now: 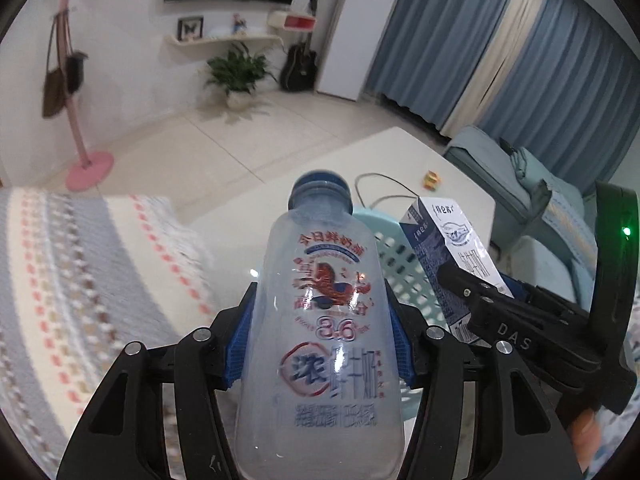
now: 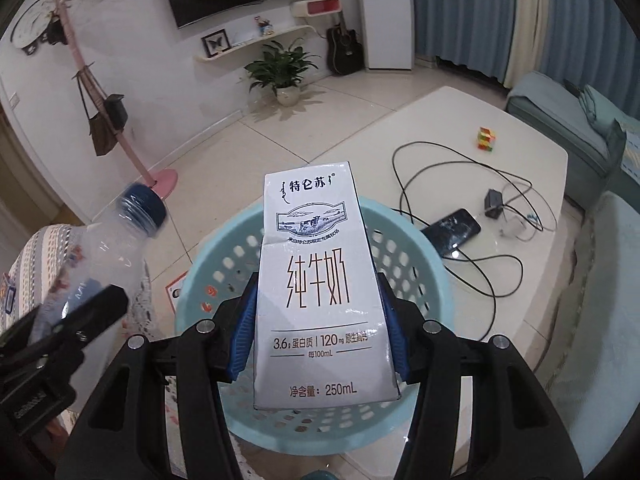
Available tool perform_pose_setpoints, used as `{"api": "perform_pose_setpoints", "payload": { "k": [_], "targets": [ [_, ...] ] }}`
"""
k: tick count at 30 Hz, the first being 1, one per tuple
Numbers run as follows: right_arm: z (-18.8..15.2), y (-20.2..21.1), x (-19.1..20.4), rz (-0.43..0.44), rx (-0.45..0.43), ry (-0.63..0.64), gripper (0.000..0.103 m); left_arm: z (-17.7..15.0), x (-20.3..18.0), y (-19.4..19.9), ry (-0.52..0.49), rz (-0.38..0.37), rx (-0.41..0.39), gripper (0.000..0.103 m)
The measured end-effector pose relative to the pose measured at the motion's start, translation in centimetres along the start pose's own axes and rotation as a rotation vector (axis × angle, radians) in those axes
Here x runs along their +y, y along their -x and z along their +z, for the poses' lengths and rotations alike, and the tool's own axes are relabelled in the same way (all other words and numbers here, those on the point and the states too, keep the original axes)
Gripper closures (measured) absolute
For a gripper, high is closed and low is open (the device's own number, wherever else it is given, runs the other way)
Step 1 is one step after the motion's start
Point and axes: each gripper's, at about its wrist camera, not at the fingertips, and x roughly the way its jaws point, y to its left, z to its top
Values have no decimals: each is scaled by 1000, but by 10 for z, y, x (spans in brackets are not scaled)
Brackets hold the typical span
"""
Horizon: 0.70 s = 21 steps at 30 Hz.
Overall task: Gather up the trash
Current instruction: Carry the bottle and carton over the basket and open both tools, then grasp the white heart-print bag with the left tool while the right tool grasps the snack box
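Hiding basket (image 2: 224, 240) floor: carton (image 2: 320, 280).

On the milk carton (image 2: 320, 280), "特仑苏" is printed at the top, "纯牛奶" in large characters across the middle, and below that "3.6g 蛋白质", "120mg", "每100mL" and "净含量: 250mL". On the plastic bottle (image 1: 324, 320), "3.6" and "鲜牛奶" are seen mirrored through the clear wall. "DAS" is marked on the right gripper (image 1: 516, 340).

Left claw (image 1: 320, 336) and right claw (image 2: 320, 328) both tilt downward, each clamped on something.
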Motion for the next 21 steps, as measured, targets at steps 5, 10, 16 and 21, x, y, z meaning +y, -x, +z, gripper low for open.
{"api": "perform_pose_setpoints", "payload": {
  "k": [5, 10, 16, 21],
  "targets": [
    [-2, 5, -19, -1, -6, -35, 51, -7, -5, 8, -1, -35, -22, 35],
    [-3, 15, -18, 24, -19, -45, 51, -15, -5, 30, -2, -25, -54, 35],
    [-3, 33, -1, 73, -49, -11, 51, -17, -3, 68, 2, 12, -114, 35],
    [-7, 49, 31, 116, -84, 71, 51, -23, 11, 110, 22, 57, -182, 35]
  ]
}}
